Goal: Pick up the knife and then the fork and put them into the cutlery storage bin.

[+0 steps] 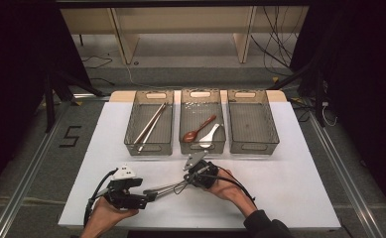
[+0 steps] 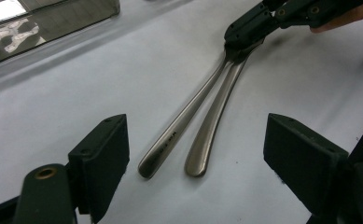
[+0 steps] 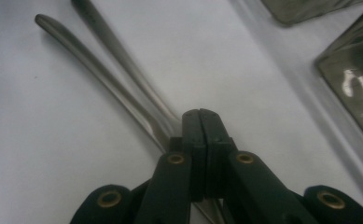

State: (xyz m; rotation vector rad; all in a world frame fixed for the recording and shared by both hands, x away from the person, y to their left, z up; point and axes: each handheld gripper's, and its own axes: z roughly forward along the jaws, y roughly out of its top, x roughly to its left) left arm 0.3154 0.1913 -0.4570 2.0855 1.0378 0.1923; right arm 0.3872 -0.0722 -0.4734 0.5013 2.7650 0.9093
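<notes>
Lying flat on the white table (image 1: 289,178), two metal utensils (image 2: 202,112) sit side by side at the near middle, handle ends pointing left toward the left gripper (image 1: 148,196), heads hidden under the right gripper (image 1: 181,187). Handles spread slightly apart at the free ends and meet near the heads. One handle carries small stamped lettering, not legible. Fork or spoon: cannot tell, the working ends are covered.

Right gripper: jaws fully together, black pads pressed against each other in the right gripper view (image 3: 201,126). They sit directly over the point where the two utensils (image 3: 123,88) converge. Whether metal is actually pinched between the pads cannot be told; the closed tips cover the spot. The hand holds the gripper body from the right, cable looping off toward the near edge.

Left gripper: jaws wide apart, nothing between the pads. In the left gripper view (image 2: 195,186) the free handle ends lie just beyond the gap, roughly centred, touching neither jaw. The hand comes in from the near left.

Far side of the table: three mesh bins in a row. Left bin (image 1: 133,134) holds chopsticks (image 1: 151,125) laid diagonally. Middle bin (image 1: 203,91) holds a brown spoon (image 1: 197,130) and a white spoon (image 1: 209,136), lying close together. Right bin (image 1: 252,121) sits just beside the middle one.
</notes>
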